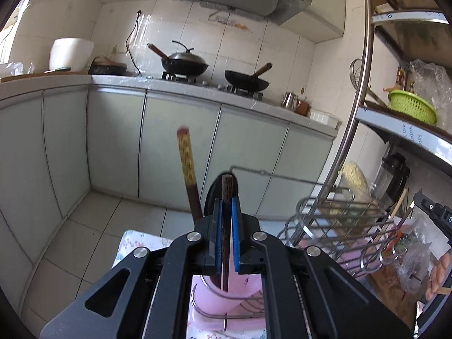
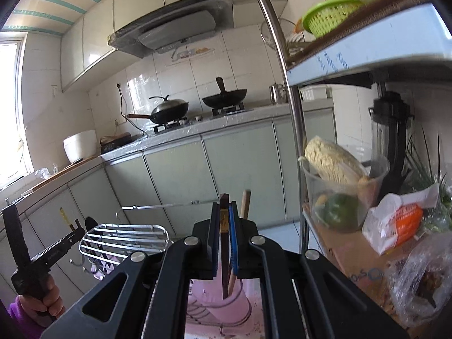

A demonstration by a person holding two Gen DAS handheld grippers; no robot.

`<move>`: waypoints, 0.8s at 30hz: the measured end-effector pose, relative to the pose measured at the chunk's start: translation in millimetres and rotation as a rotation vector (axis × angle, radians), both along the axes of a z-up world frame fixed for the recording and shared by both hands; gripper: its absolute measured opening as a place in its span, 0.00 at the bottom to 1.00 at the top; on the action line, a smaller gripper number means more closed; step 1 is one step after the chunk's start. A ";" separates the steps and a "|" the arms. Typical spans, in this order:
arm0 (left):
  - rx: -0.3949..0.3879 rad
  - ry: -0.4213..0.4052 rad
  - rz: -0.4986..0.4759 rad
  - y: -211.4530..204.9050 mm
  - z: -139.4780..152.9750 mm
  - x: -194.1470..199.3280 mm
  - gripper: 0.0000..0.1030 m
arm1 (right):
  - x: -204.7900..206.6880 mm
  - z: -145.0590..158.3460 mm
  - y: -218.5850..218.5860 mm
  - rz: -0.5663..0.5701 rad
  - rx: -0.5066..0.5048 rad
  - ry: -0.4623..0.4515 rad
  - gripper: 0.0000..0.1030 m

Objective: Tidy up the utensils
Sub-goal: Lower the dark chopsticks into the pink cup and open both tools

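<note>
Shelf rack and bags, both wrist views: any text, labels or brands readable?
None reads in full.
Blue print on the white shelf edge: blurred.
Same shelf edge strip in the left view: upside-down print, unreadable.
Orange-and-white packet: lettering too blurred.
Cardboard box: partial round letters, uncertain.

Daylight is streaming from the window (image 2: pixel 11 107), glaring on wall tiles (image 1: pixel 226 42); fisheye is bending edges, corners are darkening, near chopstick (image 1: pixel 186 152) is blurring.

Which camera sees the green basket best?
The left wrist view: the green basket sits sharp on the shelf, its mesh wall clear. In the right wrist view the basket is near the top edge, seen from below and blurred.
</note>
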State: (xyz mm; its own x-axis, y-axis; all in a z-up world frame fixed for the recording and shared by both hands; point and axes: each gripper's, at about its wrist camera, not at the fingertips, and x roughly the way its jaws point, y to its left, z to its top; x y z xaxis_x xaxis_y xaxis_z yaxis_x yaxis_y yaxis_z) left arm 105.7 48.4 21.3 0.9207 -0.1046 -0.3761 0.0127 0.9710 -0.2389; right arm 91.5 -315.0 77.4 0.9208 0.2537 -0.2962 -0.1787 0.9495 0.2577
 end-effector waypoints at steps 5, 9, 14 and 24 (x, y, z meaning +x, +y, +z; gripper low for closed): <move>0.001 0.041 -0.009 -2.4 -11.4 3.1 0.05 | -0.1 -3.4 -2.0 0.011 0.007 0.025 0.07; -0.023 0.080 -0.007 0.0 -16.7 5.8 0.06 | -1.3 -5.5 -2.7 0.025 0.015 0.048 0.11; -0.036 0.102 -0.006 3.8 -15.8 2.3 0.12 | -5.8 -7.2 -8.6 0.027 0.043 0.068 0.23; 0.017 0.065 -0.010 -1.5 0.0 -22.1 0.31 | -22.6 -6.0 -21.2 0.008 0.061 0.080 0.35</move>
